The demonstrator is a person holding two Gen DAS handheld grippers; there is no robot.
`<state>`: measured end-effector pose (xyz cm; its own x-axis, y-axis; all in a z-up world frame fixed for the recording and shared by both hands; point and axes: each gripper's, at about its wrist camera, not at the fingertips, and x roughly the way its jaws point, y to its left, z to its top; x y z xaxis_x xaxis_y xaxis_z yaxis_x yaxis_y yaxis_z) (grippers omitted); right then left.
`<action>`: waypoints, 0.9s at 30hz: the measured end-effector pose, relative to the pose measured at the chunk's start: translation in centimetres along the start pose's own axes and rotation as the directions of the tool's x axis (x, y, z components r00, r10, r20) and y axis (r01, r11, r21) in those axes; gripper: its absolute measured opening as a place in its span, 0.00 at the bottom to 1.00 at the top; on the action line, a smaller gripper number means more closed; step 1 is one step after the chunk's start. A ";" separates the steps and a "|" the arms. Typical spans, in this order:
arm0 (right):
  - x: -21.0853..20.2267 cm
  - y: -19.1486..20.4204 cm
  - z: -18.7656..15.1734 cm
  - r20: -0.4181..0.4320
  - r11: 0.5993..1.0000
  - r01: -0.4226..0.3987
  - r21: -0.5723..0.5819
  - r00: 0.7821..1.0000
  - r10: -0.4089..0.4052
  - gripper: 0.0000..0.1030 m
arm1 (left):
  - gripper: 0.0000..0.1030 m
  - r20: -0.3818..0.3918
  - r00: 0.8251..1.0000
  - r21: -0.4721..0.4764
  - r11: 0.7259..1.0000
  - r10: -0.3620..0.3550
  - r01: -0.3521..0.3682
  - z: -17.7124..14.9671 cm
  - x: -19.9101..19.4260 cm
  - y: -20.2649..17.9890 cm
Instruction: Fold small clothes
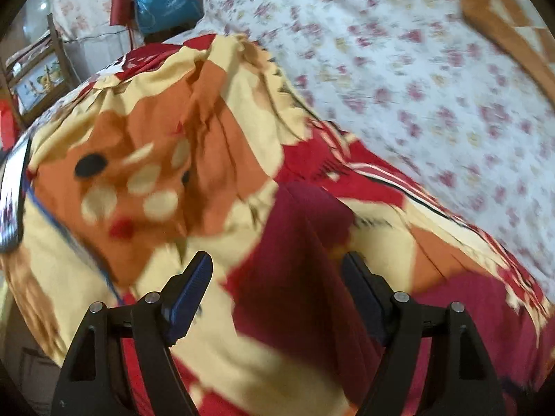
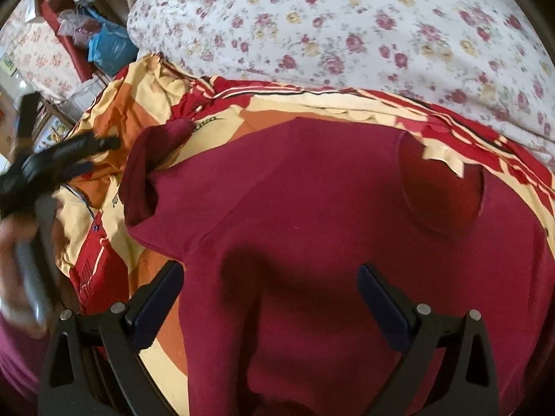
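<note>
A dark red T-shirt (image 2: 312, 208) lies spread flat on a patterned blanket (image 2: 145, 111), its round neck opening at the right and one sleeve (image 2: 142, 173) rumpled at the left. My right gripper (image 2: 270, 277) hovers open over the shirt's body, nothing between its fingers. In the left wrist view the same shirt's sleeve (image 1: 295, 260) runs between the fingers of my left gripper (image 1: 277, 267), which is open just above it. The left gripper (image 2: 86, 149) also shows blurred at the left edge of the right wrist view, held by a hand.
The blanket (image 1: 138, 159) in orange, cream and red covers the near part of a bed. A white floral sheet (image 1: 416, 69) lies beyond it. A blue bag (image 1: 163, 3) and a wooden chair (image 1: 52, 55) stand past the bed's far left end.
</note>
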<state>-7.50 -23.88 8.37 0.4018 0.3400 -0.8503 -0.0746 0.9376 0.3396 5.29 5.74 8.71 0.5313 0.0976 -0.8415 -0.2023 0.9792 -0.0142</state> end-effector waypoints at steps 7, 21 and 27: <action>-0.8 -1.3 -1.1 -0.005 1.000 0.008 0.017 1.000 -0.008 0.99 | 0.62 -0.186 0.968 0.074 0.985 0.167 -0.155 3.7 9.0 -0.3; -2.7 -4.4 -3.0 0.046 0.993 -0.006 0.119 0.999 0.001 0.99 | 0.04 0.030 0.952 0.088 0.949 -0.306 0.302 2.6 -3.8 -1.7; -4.8 -7.1 -4.1 0.101 0.977 -0.002 0.212 0.995 -0.020 0.99 | 0.04 0.110 0.896 0.201 0.892 -0.431 0.404 1.7 -9.9 -5.1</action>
<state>-12.65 -31.84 8.36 0.4937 0.3118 -0.8118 0.1197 0.9003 0.4186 2.48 0.04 18.06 0.6536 -0.3147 -0.6882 0.1995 0.9489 -0.2445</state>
